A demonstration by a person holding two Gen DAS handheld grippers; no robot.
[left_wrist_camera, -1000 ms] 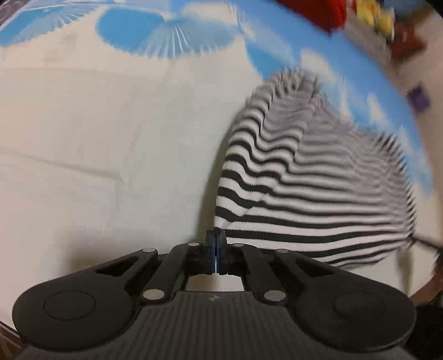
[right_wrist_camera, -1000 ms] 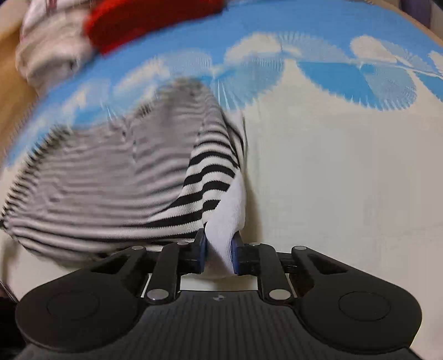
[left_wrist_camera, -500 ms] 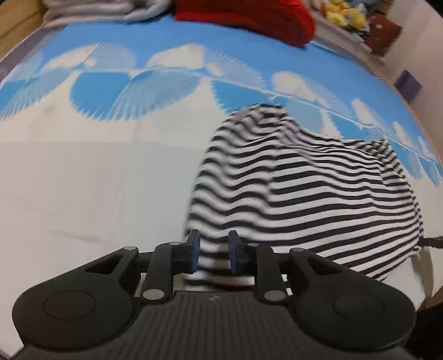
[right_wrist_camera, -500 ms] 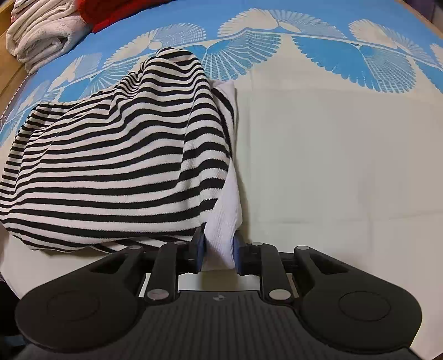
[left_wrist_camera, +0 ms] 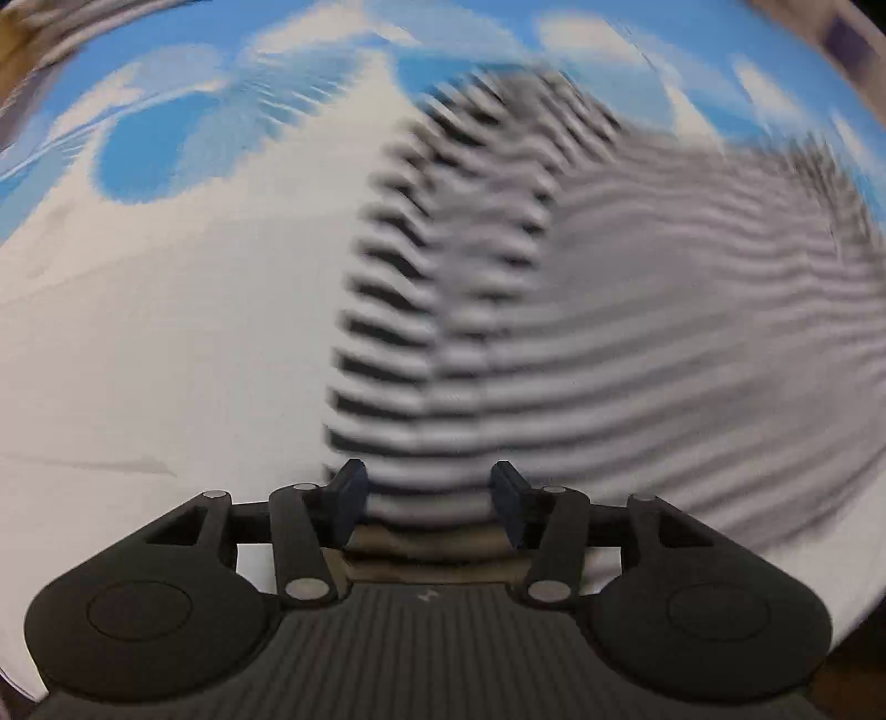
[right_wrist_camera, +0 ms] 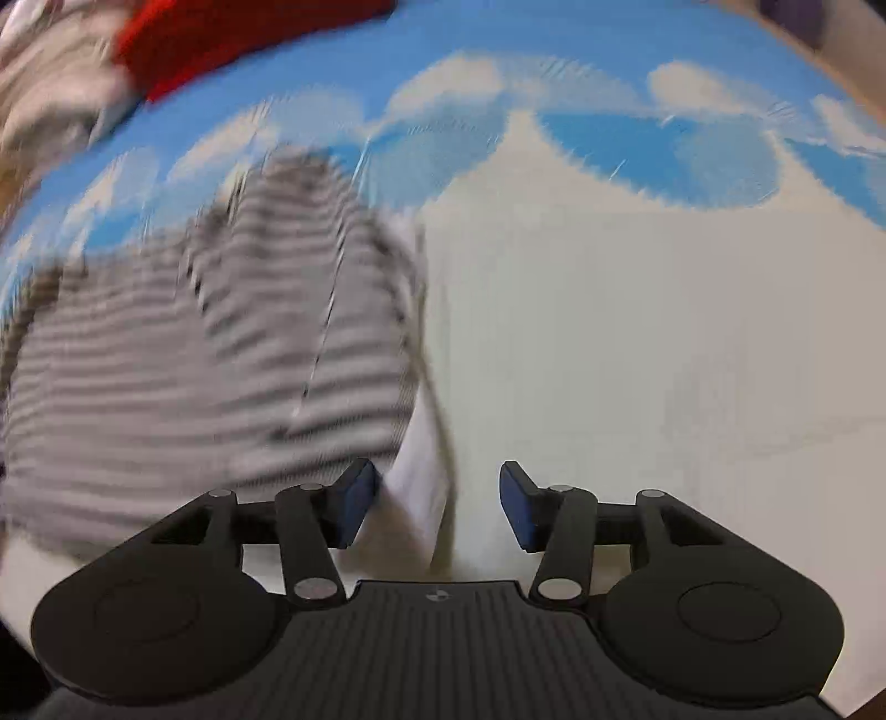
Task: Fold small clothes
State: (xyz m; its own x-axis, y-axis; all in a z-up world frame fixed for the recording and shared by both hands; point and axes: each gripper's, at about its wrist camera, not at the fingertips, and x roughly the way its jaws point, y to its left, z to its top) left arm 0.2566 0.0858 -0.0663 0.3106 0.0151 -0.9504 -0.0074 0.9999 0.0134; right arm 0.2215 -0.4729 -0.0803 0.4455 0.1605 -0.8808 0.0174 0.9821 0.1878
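- Garment [left_wrist_camera: 554, 310], striped black and white, is seen lying on the bed cover [left_wrist_camera: 166, 332]; heavy blur is carried by both views, so its folds cannot be read.
- The left gripper [left_wrist_camera: 429, 501] is shown with its jaws spread wide; the near edge of the striped cloth is seen between the blue pads [left_wrist_camera: 346, 498], though contact with either pad cannot be told through the blur; the bulk of the garment is spread ahead and to the right of this gripper.
- The right gripper [right_wrist_camera: 437, 504] is likewise held wide open; a plain white strip of the garment [right_wrist_camera: 423, 487] is seen between its pads [right_wrist_camera: 354, 501], nearer the left one, and nothing is pinched; the striped body [right_wrist_camera: 194, 376] is spread ahead and to the left.
- The cover is printed with blue and white fan shapes toward its far side and is plain cream nearer the grippers.
- A red cloth [right_wrist_camera: 221, 39] and a pale bundle [right_wrist_camera: 50, 94] are seen beyond the garment in the right wrist view, well apart from it.
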